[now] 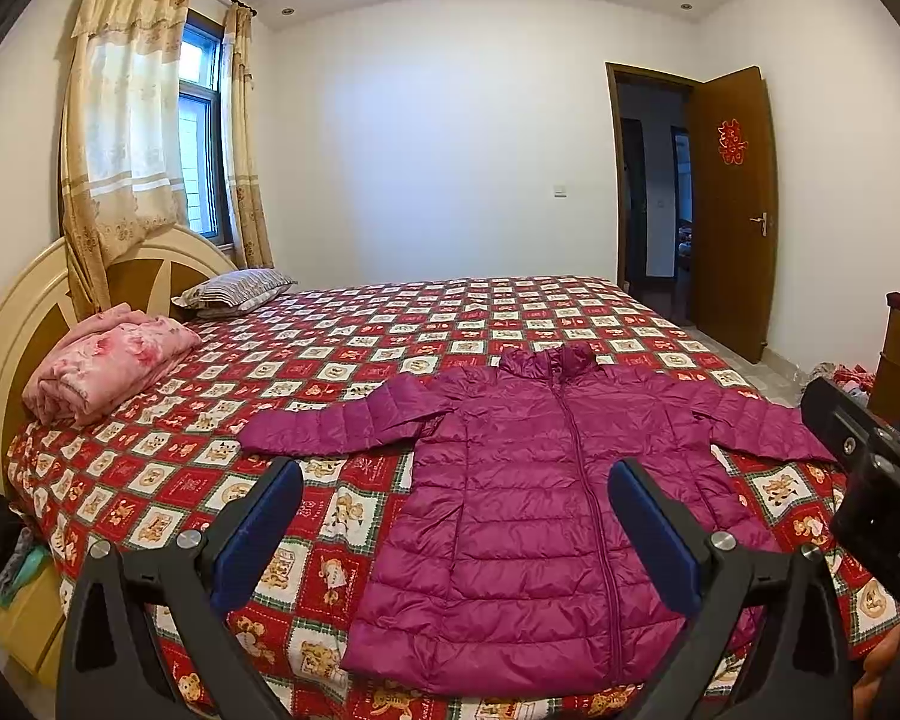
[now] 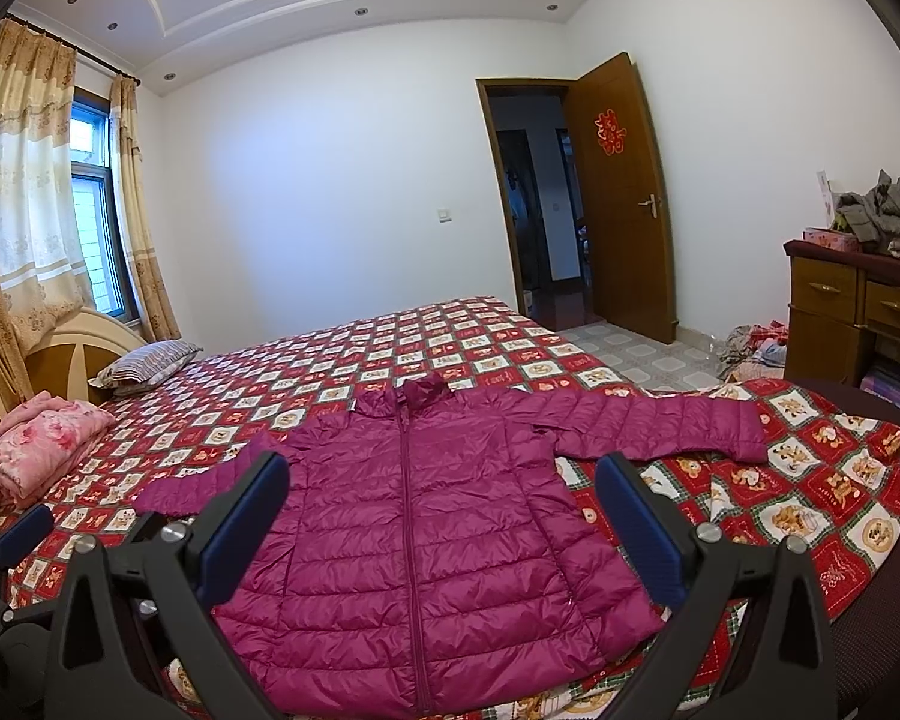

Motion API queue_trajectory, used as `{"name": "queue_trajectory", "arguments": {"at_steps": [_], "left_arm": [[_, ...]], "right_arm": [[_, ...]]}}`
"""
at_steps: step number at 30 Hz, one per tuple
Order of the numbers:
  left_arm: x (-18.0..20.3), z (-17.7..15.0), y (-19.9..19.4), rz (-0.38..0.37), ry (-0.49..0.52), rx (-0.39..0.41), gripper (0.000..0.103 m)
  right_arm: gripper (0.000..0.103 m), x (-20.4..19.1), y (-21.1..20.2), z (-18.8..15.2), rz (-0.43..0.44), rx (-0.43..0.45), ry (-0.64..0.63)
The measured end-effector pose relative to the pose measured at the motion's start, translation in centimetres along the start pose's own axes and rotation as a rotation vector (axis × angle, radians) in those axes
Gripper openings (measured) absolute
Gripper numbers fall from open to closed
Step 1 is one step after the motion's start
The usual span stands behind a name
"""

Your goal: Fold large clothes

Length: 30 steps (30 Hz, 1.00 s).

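A magenta quilted puffer jacket [image 1: 528, 516] lies flat, front up and zipped, on the bed, sleeves spread to both sides; it also shows in the right wrist view [image 2: 426, 552]. My left gripper [image 1: 456, 480] is open and empty, held above the jacket's near hem on its left half. My right gripper [image 2: 444, 474] is open and empty, held above the jacket's lower body. The left sleeve [image 1: 342, 420] points toward the headboard. The right sleeve [image 2: 660, 426] stretches toward the bed's foot. The right gripper's body [image 1: 870, 468] shows at the left view's right edge.
The bed has a red checked cartoon bedspread [image 1: 390, 336]. A folded pink blanket [image 1: 102, 366] and a striped pillow [image 1: 234, 291] lie by the headboard. A wooden dresser [image 2: 858, 300] with piled clothes stands at right, with clothes on the floor [image 2: 750, 348]. A brown door [image 2: 624, 198] stands open.
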<state>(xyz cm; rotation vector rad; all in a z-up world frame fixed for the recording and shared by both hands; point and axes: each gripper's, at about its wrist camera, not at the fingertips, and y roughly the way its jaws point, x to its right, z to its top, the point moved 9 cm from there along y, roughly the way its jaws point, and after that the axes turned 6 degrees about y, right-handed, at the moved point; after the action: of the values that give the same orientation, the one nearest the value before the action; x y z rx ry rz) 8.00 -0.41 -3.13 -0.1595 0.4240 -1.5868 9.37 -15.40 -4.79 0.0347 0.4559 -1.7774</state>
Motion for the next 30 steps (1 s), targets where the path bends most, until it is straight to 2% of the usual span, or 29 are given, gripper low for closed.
{"name": "queue_trajectory", "arguments": {"at_steps": [30], "left_arm": [[0.08,-0.06,-0.11,-0.001,0.000,0.001,0.102]], "right_arm": [[0.103,0.00,-0.19,-0.12,-0.002,0.005,0.002]]}}
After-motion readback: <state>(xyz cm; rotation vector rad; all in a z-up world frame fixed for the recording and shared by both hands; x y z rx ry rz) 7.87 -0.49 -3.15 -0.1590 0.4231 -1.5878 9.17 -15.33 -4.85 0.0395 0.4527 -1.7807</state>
